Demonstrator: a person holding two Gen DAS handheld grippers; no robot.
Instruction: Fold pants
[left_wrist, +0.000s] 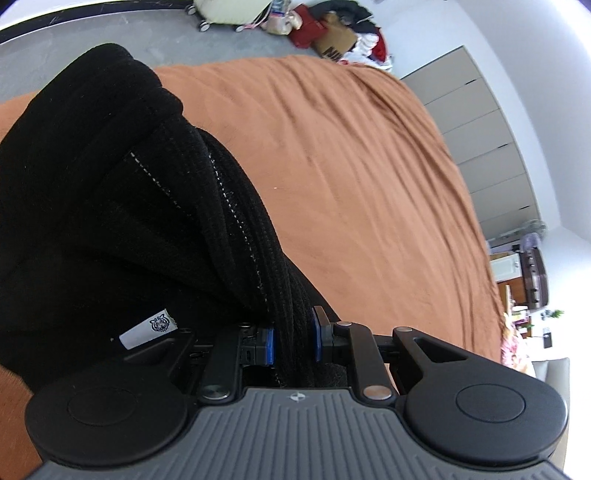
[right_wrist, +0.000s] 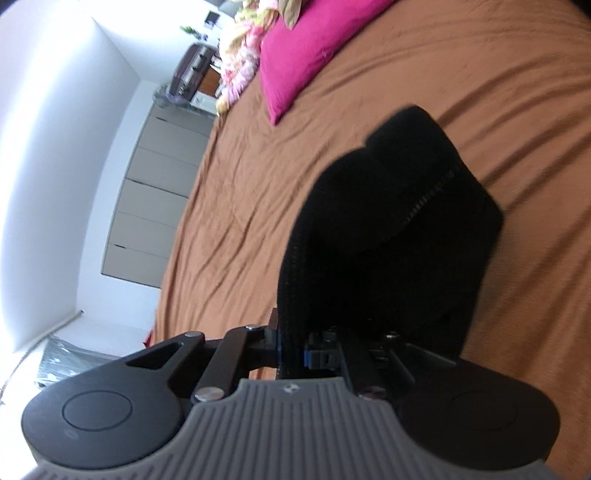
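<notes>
Bright daylight, strong fisheye bend, blur in the right view.

The white wall (right_wrist: 55, 147) is blown out to glare in the right wrist view, and the light appears to fall from that side. The black pants (left_wrist: 110, 206) swallow the light: ribbing and stitching read sharply in the left wrist view, but in the right wrist view the pants (right_wrist: 399, 236) are a near-featureless dark mass with smeared edges (motion blur, it seems). The orange bedcover (left_wrist: 369, 184) is evenly lit, with soft shadows in its wrinkles. Straight lines bow toward the frame edges, and the corners are washed out.
</notes>
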